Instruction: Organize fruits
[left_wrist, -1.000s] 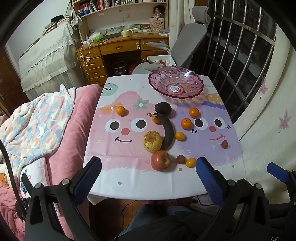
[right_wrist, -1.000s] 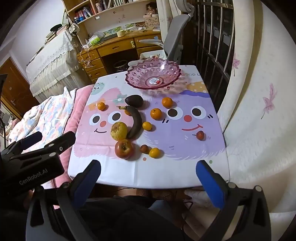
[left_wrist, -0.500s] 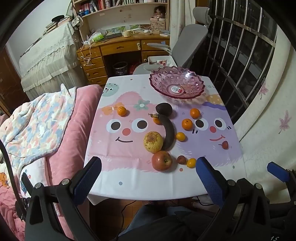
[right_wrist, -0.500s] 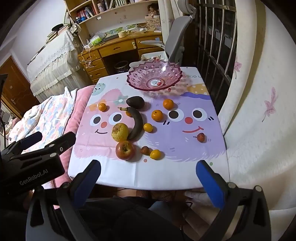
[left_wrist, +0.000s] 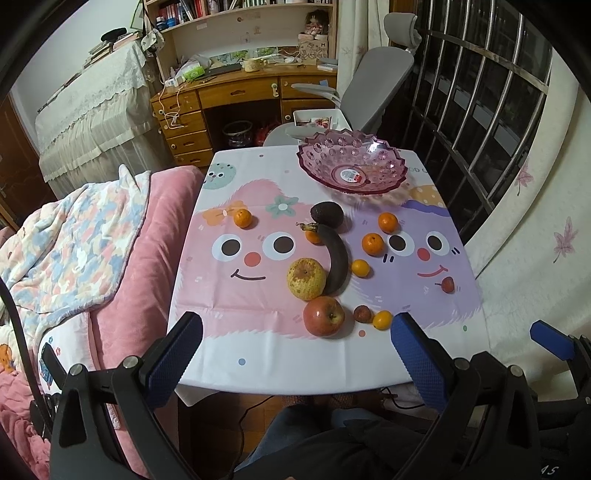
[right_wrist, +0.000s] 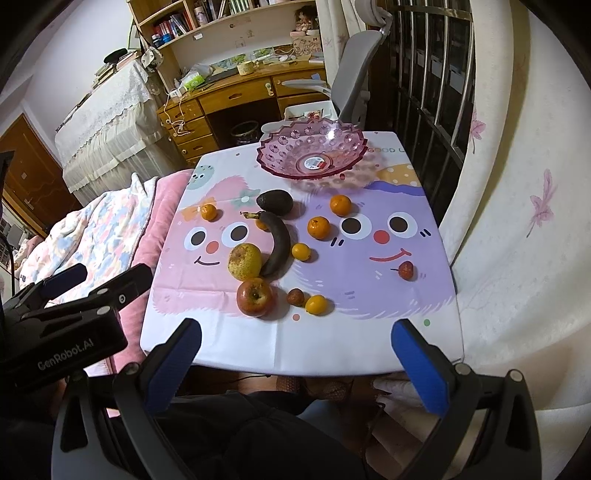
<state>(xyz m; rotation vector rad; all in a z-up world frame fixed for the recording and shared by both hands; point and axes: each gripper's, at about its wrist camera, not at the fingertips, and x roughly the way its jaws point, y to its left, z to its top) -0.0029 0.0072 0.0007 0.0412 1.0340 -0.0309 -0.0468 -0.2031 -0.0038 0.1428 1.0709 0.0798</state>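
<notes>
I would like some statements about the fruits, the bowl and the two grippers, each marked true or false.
1. The pink glass bowl holds no fruit. True.
2. The left gripper is shut on the red apple. False: it is open and holds nothing.
3. The dark banana lies beside the yellow pear. True.
4. The avocado lies in the bowl. False: it lies on the tablecloth.
5. The right gripper is open. True.

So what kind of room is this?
Probably a bedroom at home: a bed with a pink blanket sits beside the small table, and there's a wooden desk with a bookshelf and a grey office chair.
</notes>
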